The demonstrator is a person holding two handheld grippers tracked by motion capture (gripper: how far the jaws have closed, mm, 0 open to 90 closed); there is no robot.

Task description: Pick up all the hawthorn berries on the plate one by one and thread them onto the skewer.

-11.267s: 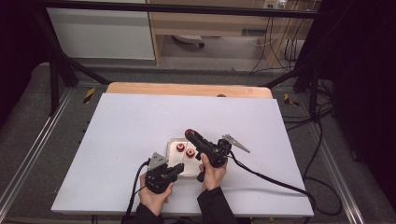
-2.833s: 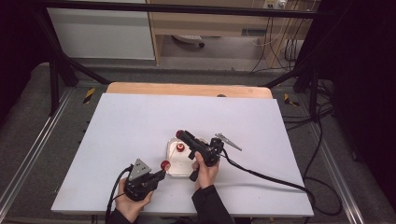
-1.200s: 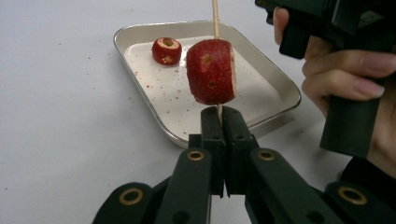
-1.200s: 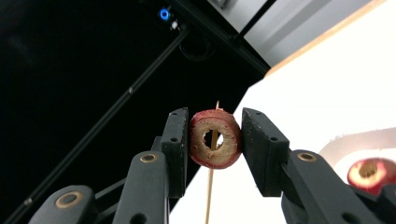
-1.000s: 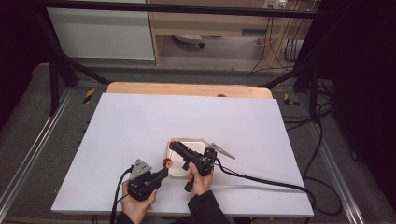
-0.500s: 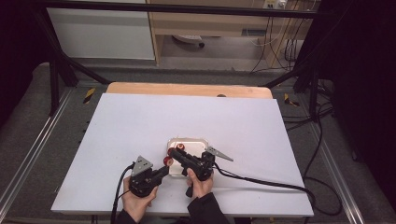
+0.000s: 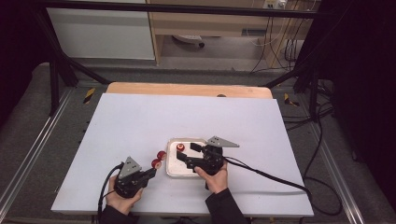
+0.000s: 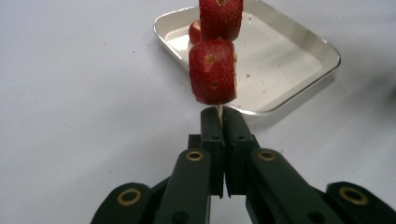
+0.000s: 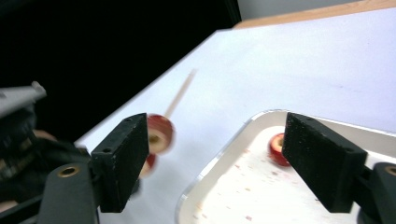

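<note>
A: High view, L to R: left gripper (image 7: 148,173) clamped on skewer (image 8: 219,109) w/ two strawberry pieces (image 7: 159,159); right gripper (image 7: 187,155) jaws just opened, nothing between, over tray (image 7: 173,173).

B: Risk? Last piece (image 7: 180,147) in tray; a skewed jab could split it or snap the stick.

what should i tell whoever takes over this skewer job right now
Left gripper: shut on the thin wooden skewer, two red strawberry pieces threaded on it.
Right gripper: jaws have just been opening, nothing between them, above the shallow metal tray.
Done: two pieces skewered.
Left: one red strawberry piece lies in the tray; probably thread it next.
</note>
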